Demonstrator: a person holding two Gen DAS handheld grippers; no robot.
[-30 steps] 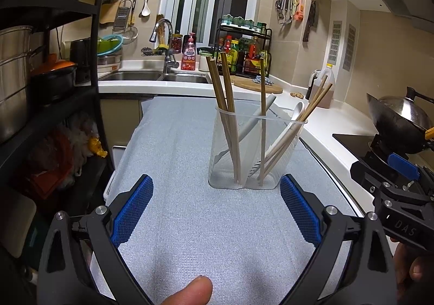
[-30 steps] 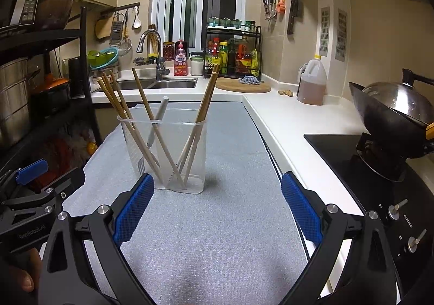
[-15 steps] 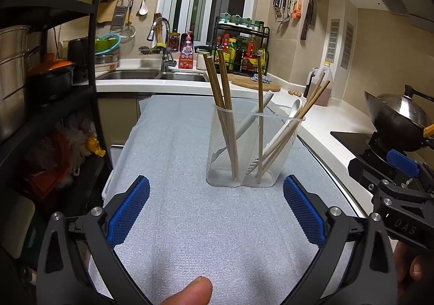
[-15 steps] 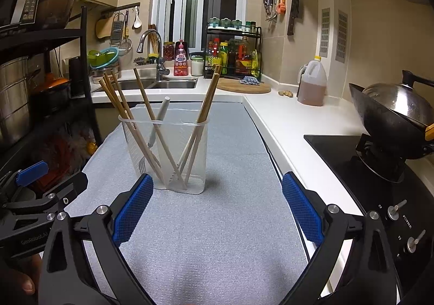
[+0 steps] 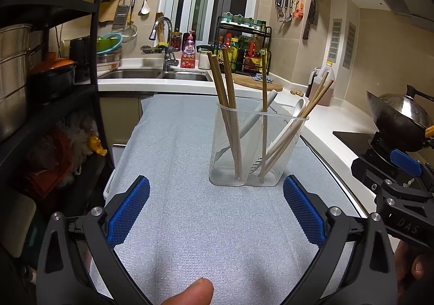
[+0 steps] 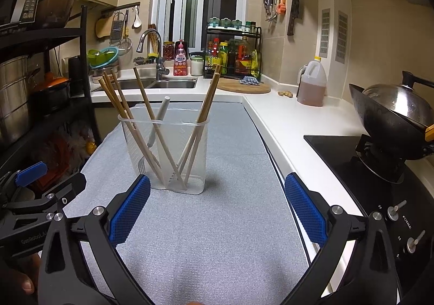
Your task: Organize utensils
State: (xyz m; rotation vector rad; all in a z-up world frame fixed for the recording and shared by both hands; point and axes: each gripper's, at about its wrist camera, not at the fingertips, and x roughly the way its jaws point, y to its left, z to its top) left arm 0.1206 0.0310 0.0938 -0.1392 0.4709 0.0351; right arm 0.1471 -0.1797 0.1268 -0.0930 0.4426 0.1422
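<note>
The clear plastic holder stands upright on the grey mat that covers the counter, a little right of the middle in the left wrist view and left of the middle in the right wrist view. Inside it lean several wooden chopsticks, a white spoon and a grey-handled fork, whose tines are seen low at the left wall of the holder. The holder seems divided in two compartments, with utensils in both.

The left gripper is wide open and holds nothing; its blue pads are in the lower part of the frame, near the holder but apart from it. A thumb tip shows at the bottom edge. The right gripper is also spread wide and empty, low in its frame, with the holder just behind its left pad. At the right side of both views a wok sits on the stove.
</note>
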